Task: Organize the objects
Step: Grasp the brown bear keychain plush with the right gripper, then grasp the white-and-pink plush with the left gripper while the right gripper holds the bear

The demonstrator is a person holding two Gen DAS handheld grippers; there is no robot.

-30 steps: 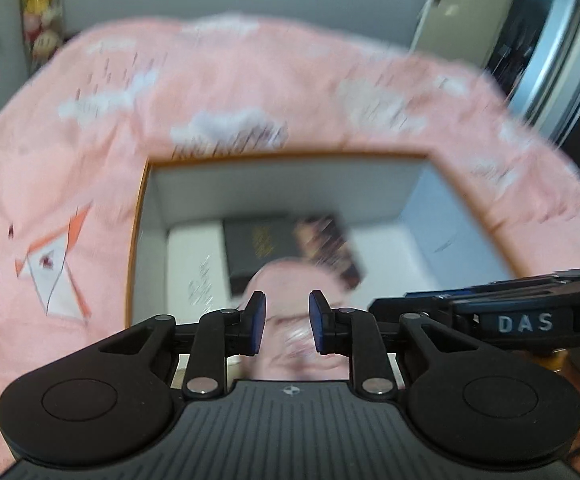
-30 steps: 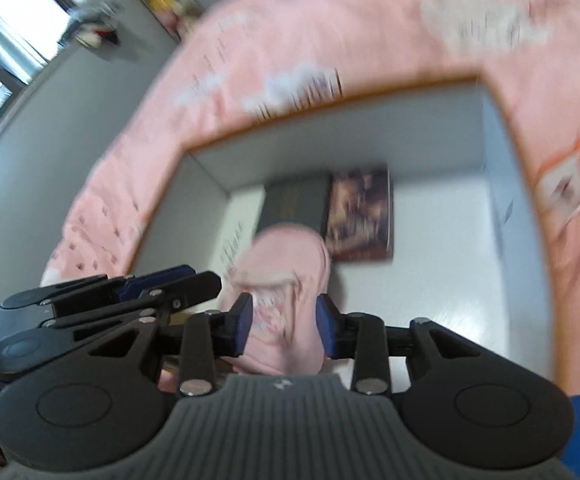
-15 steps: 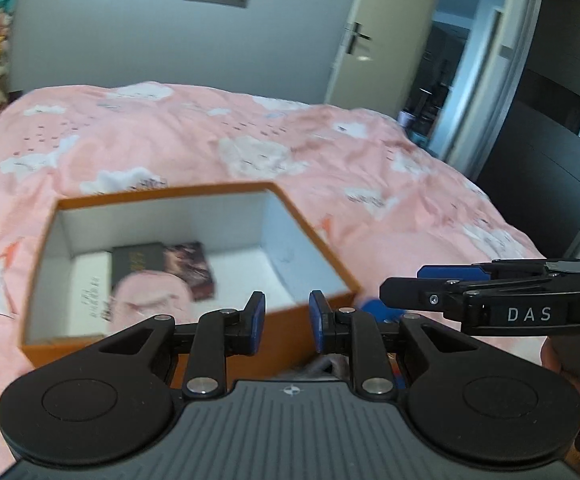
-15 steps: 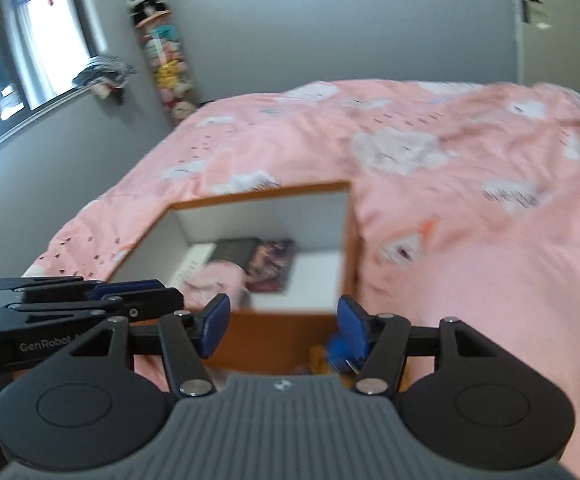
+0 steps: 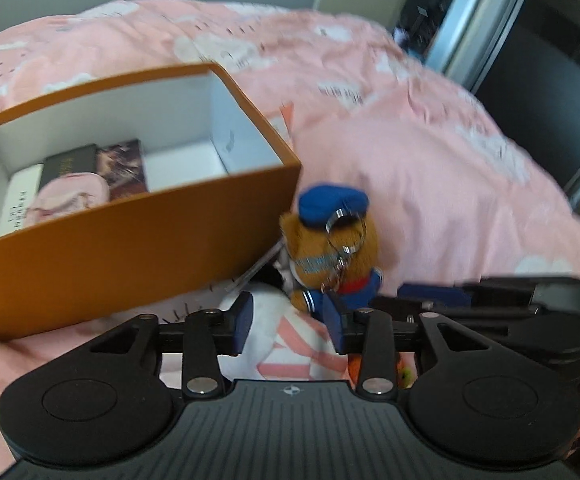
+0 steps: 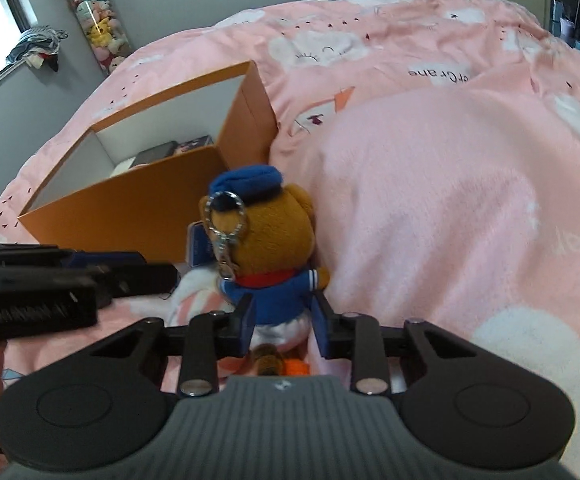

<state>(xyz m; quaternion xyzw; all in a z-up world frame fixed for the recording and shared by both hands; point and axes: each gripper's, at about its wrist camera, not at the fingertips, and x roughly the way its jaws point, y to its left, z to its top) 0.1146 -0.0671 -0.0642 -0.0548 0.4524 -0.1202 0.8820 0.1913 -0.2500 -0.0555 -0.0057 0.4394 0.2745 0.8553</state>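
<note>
A brown plush bear keychain (image 6: 268, 248) with a blue cap and blue sailor top lies on the pink bed beside an orange box (image 5: 130, 236); it also shows in the left wrist view (image 5: 329, 240). My right gripper (image 6: 284, 320) is open with its jaws on either side of the bear's lower body. My left gripper (image 5: 286, 324) is open and empty, just left of the bear, over a white and pink plush (image 5: 278, 344). Inside the box lie a pink pouch (image 5: 70, 200) and dark books (image 5: 98, 164).
The pink cloud-print duvet (image 6: 429, 184) covers the bed and bulges to the right of the bear. A small orange item (image 6: 295, 368) lies under the right gripper. A tall tube of plush toys (image 6: 94, 20) stands by the far wall.
Both grippers pulled back out of the box, leaving the pink pouch inside. They dropped beside the box; the right gripper opened and now straddles the bear. The left jaws widened.
</note>
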